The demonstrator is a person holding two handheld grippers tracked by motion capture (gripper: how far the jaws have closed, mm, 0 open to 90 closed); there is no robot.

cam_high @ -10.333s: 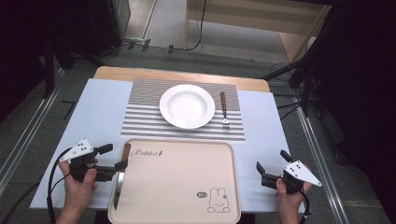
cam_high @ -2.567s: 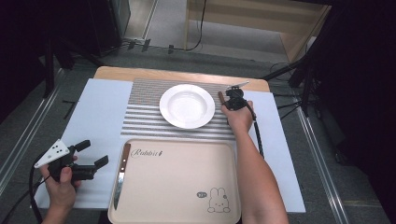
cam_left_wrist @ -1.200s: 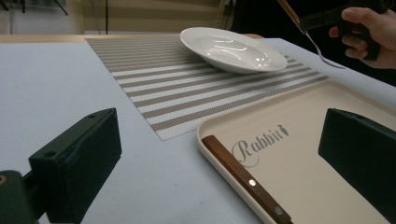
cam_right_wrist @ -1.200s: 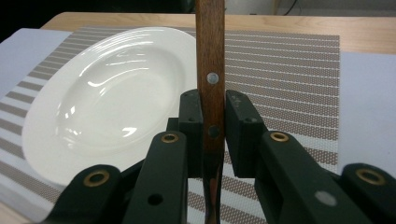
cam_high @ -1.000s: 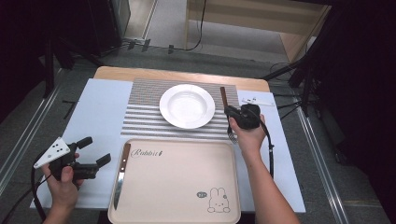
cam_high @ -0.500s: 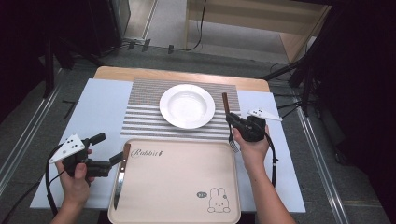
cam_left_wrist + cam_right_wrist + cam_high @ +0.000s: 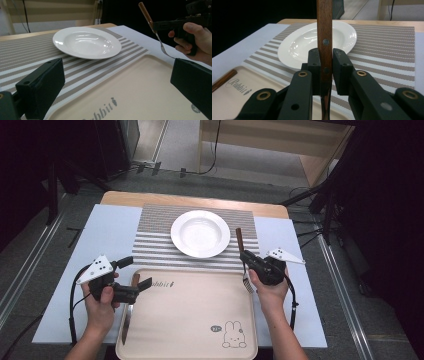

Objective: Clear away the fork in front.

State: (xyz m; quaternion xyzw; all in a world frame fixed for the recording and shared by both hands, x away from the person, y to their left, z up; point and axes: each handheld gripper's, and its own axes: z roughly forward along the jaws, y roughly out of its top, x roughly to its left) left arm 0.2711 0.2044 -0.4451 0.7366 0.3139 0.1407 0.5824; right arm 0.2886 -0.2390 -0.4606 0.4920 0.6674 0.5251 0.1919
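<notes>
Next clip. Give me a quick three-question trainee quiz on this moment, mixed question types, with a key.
1. True or false: the right gripper is shut on the fork.
2. Where is the knife? A) on the white plate B) along the tray's left edge C) on the floor
3. Fill in: the left gripper's jaws stand ____.

Key: 1 true. 2 B, on the tray beside the left hand; the white plate is empty. 3 open.

Fork point(image 7: 324, 37) had a riveted brown wooden handle and shiny metal neck, plate point(image 7: 200, 233) was glossy white ceramic, placemat point(image 7: 155, 245) looked like woven striped fabric, tray point(image 7: 190, 320) was matt beige plastic, gripper pads point(image 7: 41, 86) were matt black plastic
</notes>
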